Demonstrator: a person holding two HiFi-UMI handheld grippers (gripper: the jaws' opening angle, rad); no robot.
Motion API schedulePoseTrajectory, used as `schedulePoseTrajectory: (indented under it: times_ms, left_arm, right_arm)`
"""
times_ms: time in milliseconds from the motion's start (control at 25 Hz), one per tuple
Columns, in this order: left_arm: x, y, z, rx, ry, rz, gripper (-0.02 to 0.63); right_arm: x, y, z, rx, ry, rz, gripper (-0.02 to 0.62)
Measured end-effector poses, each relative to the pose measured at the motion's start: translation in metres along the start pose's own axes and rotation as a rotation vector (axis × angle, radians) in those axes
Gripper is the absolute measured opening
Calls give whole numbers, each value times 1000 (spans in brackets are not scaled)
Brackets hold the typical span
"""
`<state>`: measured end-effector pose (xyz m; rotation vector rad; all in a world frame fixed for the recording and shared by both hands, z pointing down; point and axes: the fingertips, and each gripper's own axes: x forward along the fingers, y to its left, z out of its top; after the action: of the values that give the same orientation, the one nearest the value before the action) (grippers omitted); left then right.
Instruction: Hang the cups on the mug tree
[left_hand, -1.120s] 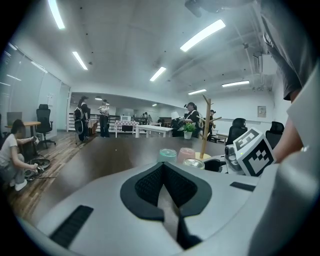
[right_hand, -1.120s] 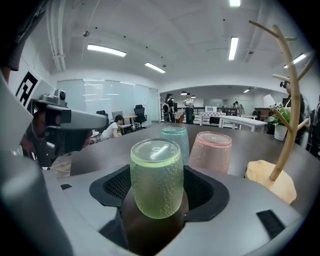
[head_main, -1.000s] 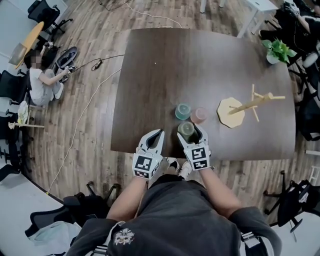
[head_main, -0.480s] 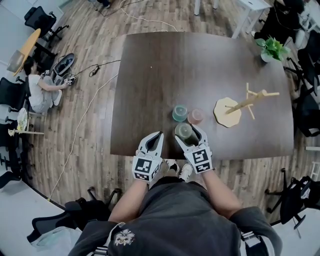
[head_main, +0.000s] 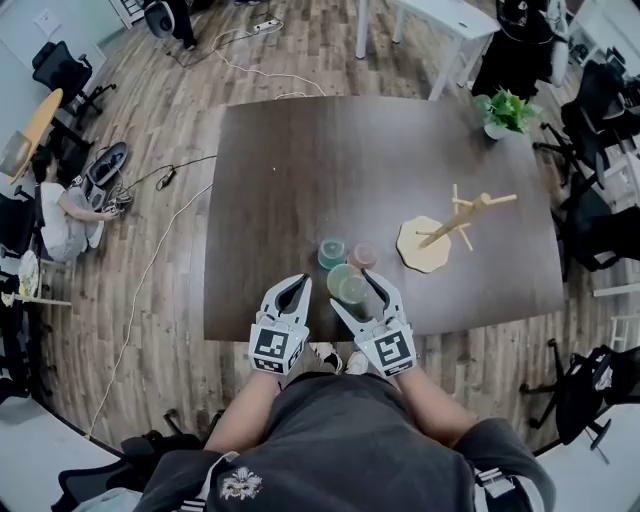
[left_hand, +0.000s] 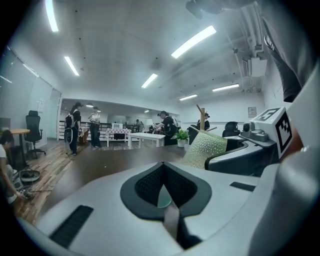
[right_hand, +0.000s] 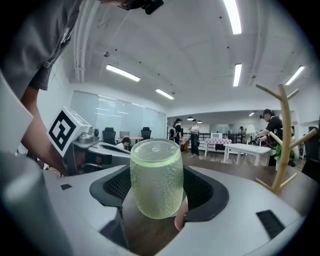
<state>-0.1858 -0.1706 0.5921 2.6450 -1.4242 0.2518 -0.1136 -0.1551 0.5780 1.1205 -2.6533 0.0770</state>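
— Cups first: where are they?
— All three are on the table (head_main: 300, 160), bunched near its front edge. The green cup (right_hand: 156, 177) stands closed end up between the jaws of the right gripper (head_main: 359, 288). They are spread wide on either side of it, and I cannot tell whether a pad touches it
— What crowds it?
— The teal cup (head_main: 331, 252) and pink cup (head_main: 363, 256) sit side by side just beyond it, close to the jaw tips
— And the tree?
— The tree (head_main: 450, 222) stands to the right of the cups, apart from them, with bare tabletop between
— Left gripper?
— The left gripper (head_main: 297, 287) has its jaws pressed together and empty. It is at the front edge, just beside the right one
— Anything else around?
— A plant (head_main: 503, 108) is at the far right corner and a white table (head_main: 430, 20) stands beyond. A person (head_main: 62, 210) sits on the floor to the left, with a cable (head_main: 150, 270) trailing nearby
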Motion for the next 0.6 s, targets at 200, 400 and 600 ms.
schedulePoseTrajectory:
  times_ms: [200, 400, 600]
  left_arm:
    - [17, -16, 23, 30, -46, -66, 8]
    - [44, -45, 41, 37, -80, -138, 8]
    - [68, -82, 57, 58, -97, -182, 8]
  right_arm:
    - [-24, -18, 23, 2, -73, -76, 336]
    - [-57, -51, 37, 30, -116, -186, 336]
    - [-87, -83, 40, 5, -166, -235, 336]
